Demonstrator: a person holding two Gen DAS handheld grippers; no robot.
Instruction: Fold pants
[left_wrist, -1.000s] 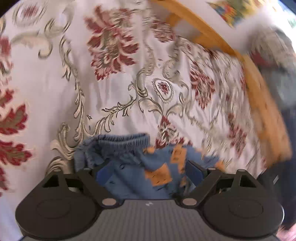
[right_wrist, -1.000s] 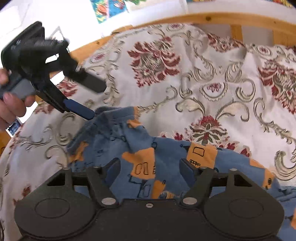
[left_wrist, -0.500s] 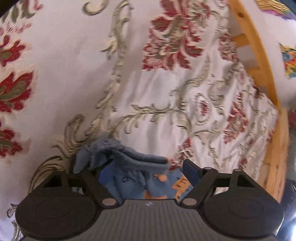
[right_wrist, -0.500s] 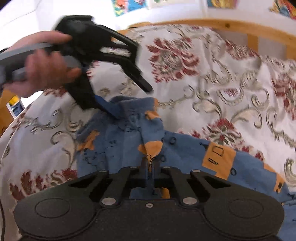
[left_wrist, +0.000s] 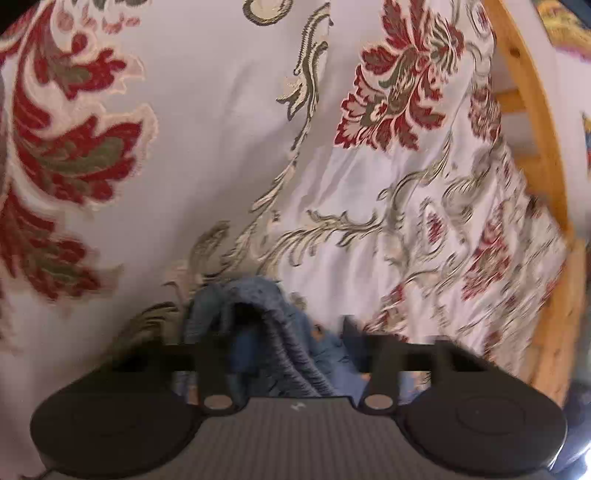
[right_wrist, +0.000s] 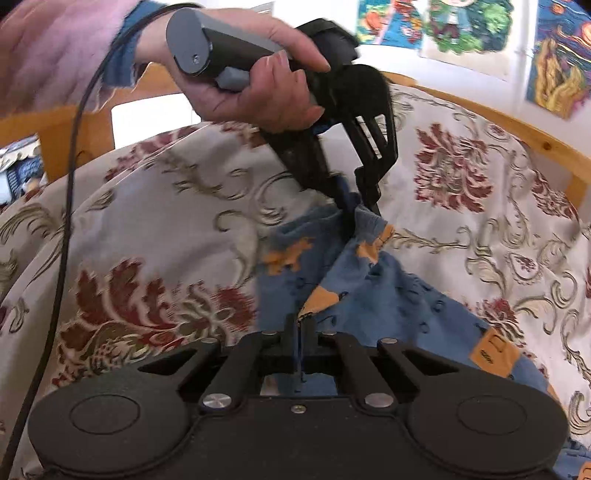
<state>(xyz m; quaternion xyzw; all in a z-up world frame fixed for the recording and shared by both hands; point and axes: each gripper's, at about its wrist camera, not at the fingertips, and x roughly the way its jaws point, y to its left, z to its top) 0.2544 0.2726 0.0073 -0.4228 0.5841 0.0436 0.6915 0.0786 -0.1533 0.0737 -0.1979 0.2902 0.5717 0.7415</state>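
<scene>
Since the earlier frames both grippers have come down onto the pants (right_wrist: 373, 295) and their jaws have just been closing, each with cloth between them. Seen from the right wrist, the right gripper (right_wrist: 300, 325) is clenched tight on a raised fold of the blue fabric with orange patches, which rises straight from its fingertips. Ahead of it and slightly to the right, the left gripper (right_wrist: 356, 203) points steeply down and pinches the gathered waistband edge, so the cloth runs as a taut ridge between the two grippers. A hand (right_wrist: 258, 88) wraps the grey handle of that left gripper, with a pink sleeve (right_wrist: 59, 48) and a black cable (right_wrist: 66, 206) trailing off to the left. From the left wrist view, the ribbed waistband (left_wrist: 273, 332) bunches up between the black fingers (left_wrist: 212, 369), though blur hides the exact contact there. The pants lie on a bed spread (right_wrist: 159, 229), cream with red flowers and olive scrolls, extending to the right of the right gripper. Beyond the spread runs a wooden bed rail (right_wrist: 517, 129), and bright drawings (right_wrist: 461, 26) hang on the wall behind.
</scene>
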